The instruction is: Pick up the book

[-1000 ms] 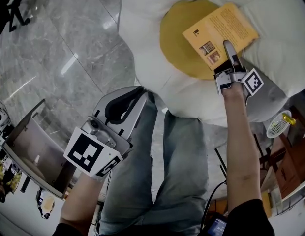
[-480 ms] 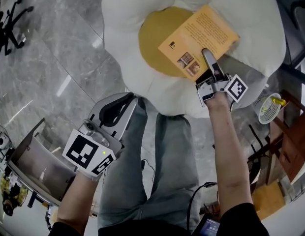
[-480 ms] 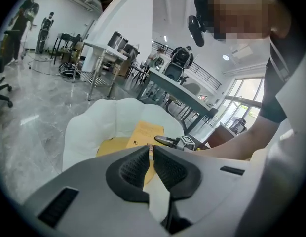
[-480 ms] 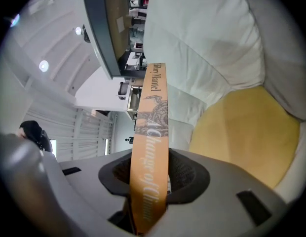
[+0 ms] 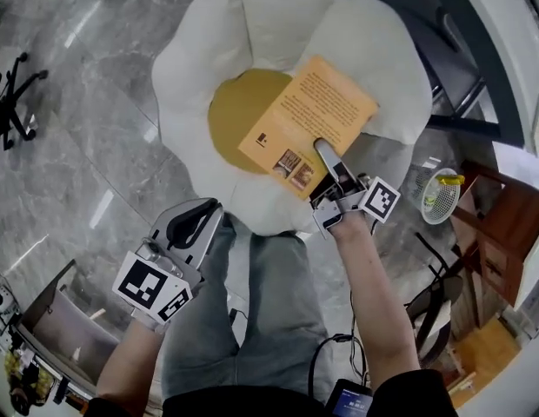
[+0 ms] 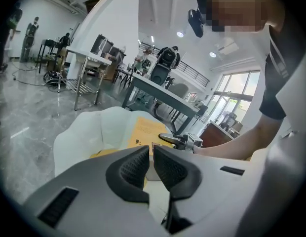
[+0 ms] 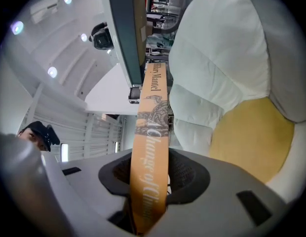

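Note:
An orange paperback book (image 5: 309,122) is held flat above a white flower-shaped cushion (image 5: 252,33) with a yellow centre (image 5: 239,111). My right gripper (image 5: 329,159) is shut on the book's near edge. In the right gripper view the book's spine (image 7: 152,132) stands between the two dark pads. My left gripper (image 5: 193,226) hangs at the lower left over the person's jeans. It is shut with nothing in it, and its pads (image 6: 135,168) nearly touch in the left gripper view. That view also shows the book (image 6: 145,131) and the right gripper (image 6: 175,140) beyond.
Grey marble floor (image 5: 78,102) lies all around the cushion. A metal-framed table (image 5: 52,337) stands at the lower left. At the right are a wooden cabinet (image 5: 504,233) and a small white basket (image 5: 441,196). A dark desk edge (image 5: 443,33) runs along the top right.
My right gripper has risen with the book, which now sits clear above the cushion. The cushion looks smaller and farther below. My left gripper has risen too, and stays shut.

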Demonstrator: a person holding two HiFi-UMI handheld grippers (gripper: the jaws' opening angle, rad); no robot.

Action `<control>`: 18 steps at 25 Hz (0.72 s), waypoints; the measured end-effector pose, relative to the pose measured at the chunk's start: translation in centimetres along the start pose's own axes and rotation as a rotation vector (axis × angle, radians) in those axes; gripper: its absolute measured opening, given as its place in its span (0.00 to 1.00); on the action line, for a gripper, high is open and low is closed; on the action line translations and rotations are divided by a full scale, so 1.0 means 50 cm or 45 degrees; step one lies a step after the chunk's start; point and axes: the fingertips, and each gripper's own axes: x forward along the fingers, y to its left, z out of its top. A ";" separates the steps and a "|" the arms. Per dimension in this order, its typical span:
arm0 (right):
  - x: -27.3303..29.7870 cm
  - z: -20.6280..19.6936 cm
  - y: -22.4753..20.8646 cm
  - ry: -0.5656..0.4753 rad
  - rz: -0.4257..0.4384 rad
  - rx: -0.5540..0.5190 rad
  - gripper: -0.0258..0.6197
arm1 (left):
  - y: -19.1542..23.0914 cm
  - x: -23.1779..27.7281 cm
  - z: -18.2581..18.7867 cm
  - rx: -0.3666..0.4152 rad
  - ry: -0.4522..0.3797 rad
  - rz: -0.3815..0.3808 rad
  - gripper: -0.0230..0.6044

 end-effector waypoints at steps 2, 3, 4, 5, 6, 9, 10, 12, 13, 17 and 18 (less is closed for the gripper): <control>-0.001 -0.001 0.044 -0.012 0.014 -0.007 0.29 | -0.003 -0.012 0.024 0.010 -0.011 -0.009 0.06; -0.003 -0.001 0.064 -0.015 0.019 -0.012 0.29 | -0.007 -0.017 0.035 0.016 -0.014 -0.014 0.06; -0.005 0.000 0.085 -0.018 0.023 -0.017 0.29 | -0.012 -0.021 0.046 0.024 -0.016 -0.020 0.06; -0.007 0.002 0.105 -0.022 0.028 -0.022 0.29 | -0.018 -0.025 0.057 0.033 -0.017 -0.026 0.06; -0.009 0.004 0.126 -0.029 0.034 -0.026 0.29 | -0.025 -0.030 0.068 0.045 -0.019 -0.033 0.06; -0.013 0.010 0.192 -0.056 0.065 -0.032 0.29 | -0.044 -0.045 0.102 0.084 -0.029 -0.046 0.06; -0.015 0.013 0.214 -0.065 0.078 -0.033 0.29 | -0.050 -0.048 0.114 0.095 -0.034 -0.048 0.06; -0.021 0.017 0.255 -0.078 0.102 -0.032 0.29 | -0.063 -0.054 0.138 0.112 -0.043 -0.051 0.06; -0.025 0.018 0.274 -0.082 0.112 -0.028 0.29 | -0.070 -0.057 0.150 0.119 -0.045 -0.052 0.06; -0.034 0.017 0.348 -0.091 0.133 -0.026 0.29 | -0.098 -0.074 0.205 0.163 -0.057 -0.071 0.06; -0.036 0.017 0.367 -0.095 0.138 -0.029 0.29 | -0.104 -0.080 0.220 0.179 -0.064 -0.076 0.06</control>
